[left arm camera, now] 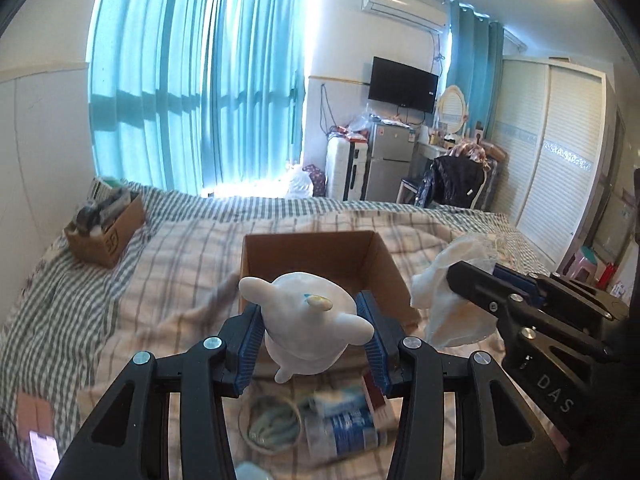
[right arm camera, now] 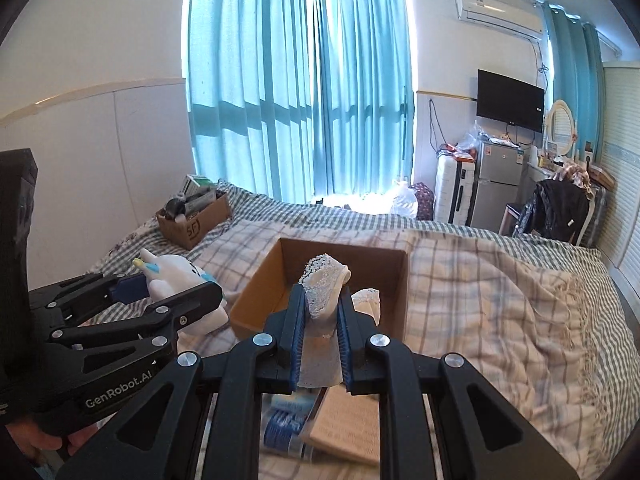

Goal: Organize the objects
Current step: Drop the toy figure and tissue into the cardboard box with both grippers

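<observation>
My left gripper (left arm camera: 314,312) is shut on a white plush toy (left arm camera: 308,324) with a yellow horn, held above the near edge of an open cardboard box (left arm camera: 316,256) on the bed. The toy also shows in the right wrist view (right arm camera: 180,280), left of the box (right arm camera: 352,256). My right gripper (right arm camera: 322,300) is shut on a white lace cloth (right arm camera: 324,292) and holds it over the box's near side. In the left wrist view the right gripper (left arm camera: 460,276) and the cloth (left arm camera: 452,300) are right of the box.
A second cardboard box (left arm camera: 106,228) full of items sits at the bed's far left. A plastic bottle (left arm camera: 344,432), a coiled cord (left arm camera: 272,424) and a book (right arm camera: 352,424) lie on the checked blanket below the grippers. A phone (left arm camera: 42,452) lies at the left.
</observation>
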`<state>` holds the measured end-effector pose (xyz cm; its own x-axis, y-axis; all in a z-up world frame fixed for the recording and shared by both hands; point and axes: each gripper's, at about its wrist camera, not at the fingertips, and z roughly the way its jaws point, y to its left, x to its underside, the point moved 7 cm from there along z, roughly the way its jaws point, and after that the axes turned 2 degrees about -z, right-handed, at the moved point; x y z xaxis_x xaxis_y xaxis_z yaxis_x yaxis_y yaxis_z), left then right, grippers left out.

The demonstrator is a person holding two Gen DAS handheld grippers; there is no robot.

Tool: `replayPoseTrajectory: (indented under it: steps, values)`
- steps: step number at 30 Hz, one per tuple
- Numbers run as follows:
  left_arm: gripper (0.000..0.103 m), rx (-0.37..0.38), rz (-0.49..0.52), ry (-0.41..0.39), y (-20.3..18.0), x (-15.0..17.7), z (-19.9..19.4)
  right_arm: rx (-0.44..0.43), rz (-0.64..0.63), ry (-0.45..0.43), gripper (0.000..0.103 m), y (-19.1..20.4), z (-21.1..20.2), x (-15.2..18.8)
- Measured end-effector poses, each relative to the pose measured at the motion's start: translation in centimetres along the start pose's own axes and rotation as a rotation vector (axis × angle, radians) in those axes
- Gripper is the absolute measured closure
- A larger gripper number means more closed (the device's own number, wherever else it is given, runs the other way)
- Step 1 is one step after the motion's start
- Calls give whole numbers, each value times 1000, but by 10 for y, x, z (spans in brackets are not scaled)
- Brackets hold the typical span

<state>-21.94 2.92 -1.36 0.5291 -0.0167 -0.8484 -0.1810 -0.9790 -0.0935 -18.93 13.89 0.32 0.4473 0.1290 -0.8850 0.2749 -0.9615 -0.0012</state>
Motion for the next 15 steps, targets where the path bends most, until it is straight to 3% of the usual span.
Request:
replayPoseTrajectory:
  steps: [7, 15]
  values:
    - [56, -9, -8, 19, 7, -23, 64, 9, 18, 22, 89, -30, 69, -19]
    - [56, -26, -1, 75, 14, -20, 141, 14, 58, 104, 89, -64, 161, -6]
